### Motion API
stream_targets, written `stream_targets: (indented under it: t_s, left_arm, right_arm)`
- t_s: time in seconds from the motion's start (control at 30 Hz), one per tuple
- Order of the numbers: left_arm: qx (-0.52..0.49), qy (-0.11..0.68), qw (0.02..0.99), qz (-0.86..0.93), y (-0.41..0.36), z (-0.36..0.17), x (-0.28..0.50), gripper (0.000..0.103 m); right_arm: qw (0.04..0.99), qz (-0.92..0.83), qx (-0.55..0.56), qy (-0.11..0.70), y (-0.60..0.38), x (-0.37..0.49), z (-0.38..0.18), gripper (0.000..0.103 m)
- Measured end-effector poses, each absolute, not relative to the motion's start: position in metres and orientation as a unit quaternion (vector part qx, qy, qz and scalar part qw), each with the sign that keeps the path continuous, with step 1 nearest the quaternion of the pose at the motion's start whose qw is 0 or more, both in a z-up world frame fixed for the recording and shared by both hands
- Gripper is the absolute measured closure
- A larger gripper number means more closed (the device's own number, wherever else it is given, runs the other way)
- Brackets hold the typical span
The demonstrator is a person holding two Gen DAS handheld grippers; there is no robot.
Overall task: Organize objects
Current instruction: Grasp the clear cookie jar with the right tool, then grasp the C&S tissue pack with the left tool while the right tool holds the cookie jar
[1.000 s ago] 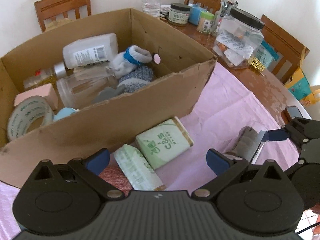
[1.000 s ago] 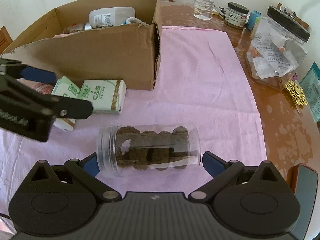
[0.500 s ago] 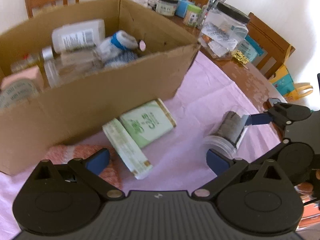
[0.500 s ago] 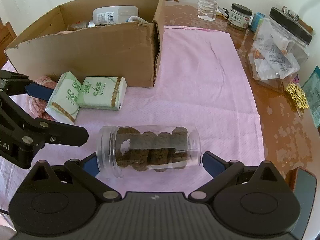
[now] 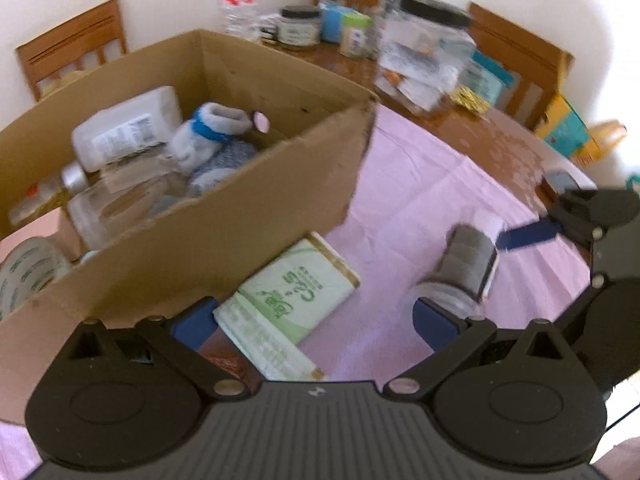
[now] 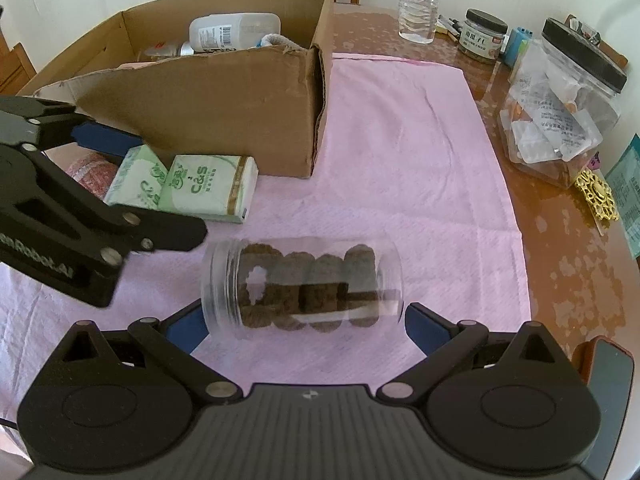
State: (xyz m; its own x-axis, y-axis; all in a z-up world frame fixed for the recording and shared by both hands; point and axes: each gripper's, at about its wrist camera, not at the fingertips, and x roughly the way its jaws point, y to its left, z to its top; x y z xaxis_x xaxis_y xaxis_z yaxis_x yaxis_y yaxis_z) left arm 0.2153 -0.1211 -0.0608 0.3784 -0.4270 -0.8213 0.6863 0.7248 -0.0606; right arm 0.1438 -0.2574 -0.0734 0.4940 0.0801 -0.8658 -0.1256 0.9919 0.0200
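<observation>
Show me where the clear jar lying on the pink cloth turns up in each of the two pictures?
Left wrist view: the clear jar lies lower right, seen end-on, beside the right gripper.
Right wrist view: the jar lies low in the centre, on its side between the open fingers.
Shared landmark: the cardboard box, with green tissue packs at its foot.

Daylight is flooding both views evenly, and the walls behind are washing out to near white. The left wrist view is smearing with motion blur: the cardboard box and the items at the table's far edge are losing their detail. The right wrist view is holding sharp. Glare is spreading across the bare varnished table along its right edge. Fisheye distortion is bending straight lines near the edges, with dark vignetting filling the corners. Shadows are falling soft and short.
</observation>
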Motion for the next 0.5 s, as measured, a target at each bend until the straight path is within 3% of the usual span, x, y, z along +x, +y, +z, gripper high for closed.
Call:
stream_targets:
  t_s: [0.5]
  left_arm:
    - [0.218,0.443,0.753,-0.435,-0.111,-0.058,0.191,0.001]
  right_arm:
    - [0.858,0.07,-0.048,0.506,-0.255,0.136,-0.073,0.0]
